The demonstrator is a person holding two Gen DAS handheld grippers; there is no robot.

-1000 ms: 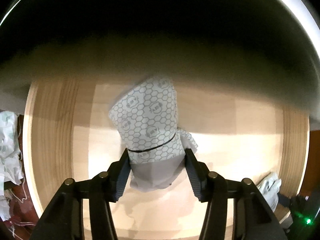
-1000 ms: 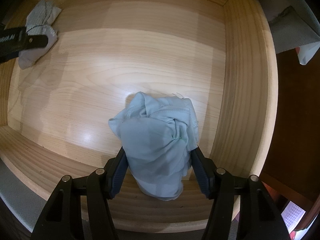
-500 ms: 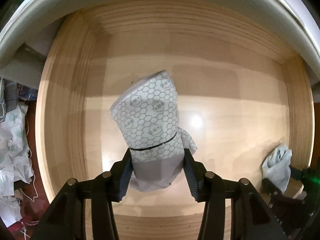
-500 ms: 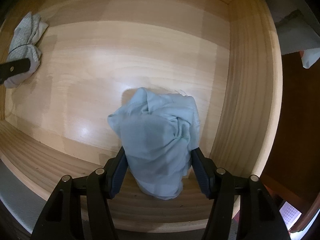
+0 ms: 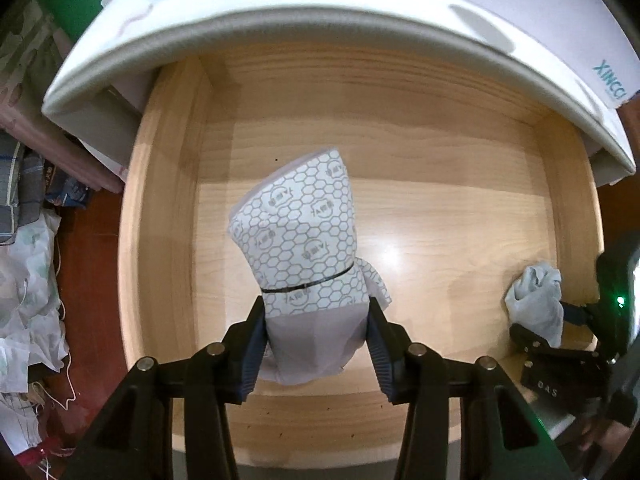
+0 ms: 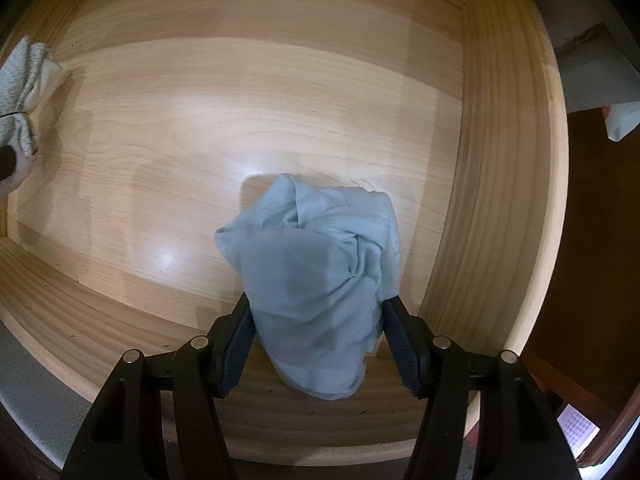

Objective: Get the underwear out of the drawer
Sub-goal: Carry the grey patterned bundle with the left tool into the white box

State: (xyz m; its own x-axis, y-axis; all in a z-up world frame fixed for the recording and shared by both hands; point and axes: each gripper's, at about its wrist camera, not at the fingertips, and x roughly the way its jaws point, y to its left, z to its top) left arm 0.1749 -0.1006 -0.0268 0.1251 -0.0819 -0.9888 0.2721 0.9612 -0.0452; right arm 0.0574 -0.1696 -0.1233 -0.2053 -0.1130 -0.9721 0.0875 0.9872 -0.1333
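A grey and white hexagon-print underwear roll (image 5: 300,236), bound by a thin black band, hangs over the open wooden drawer (image 5: 440,184). My left gripper (image 5: 316,312) points straight down and is shut on its plain grey end. My right gripper (image 6: 319,304) is shut on a bunched light blue underwear (image 6: 316,248) low in the drawer's right front corner. The left wrist view shows that blue bundle (image 5: 536,304) at the far right. In the right wrist view the patterned roll (image 6: 20,84) is at the far left edge.
The drawer's bare wooden floor (image 6: 240,120) has high wooden walls (image 6: 500,160) on each side. A white cabinet top (image 5: 320,12) overhangs the back. Clothes and plastic bags (image 5: 28,260) are piled on the red-brown floor at the left.
My left gripper has risen with the patterned roll; the drawer looks smaller and the white top has come into view. The right gripper and blue bundle have hardly moved.
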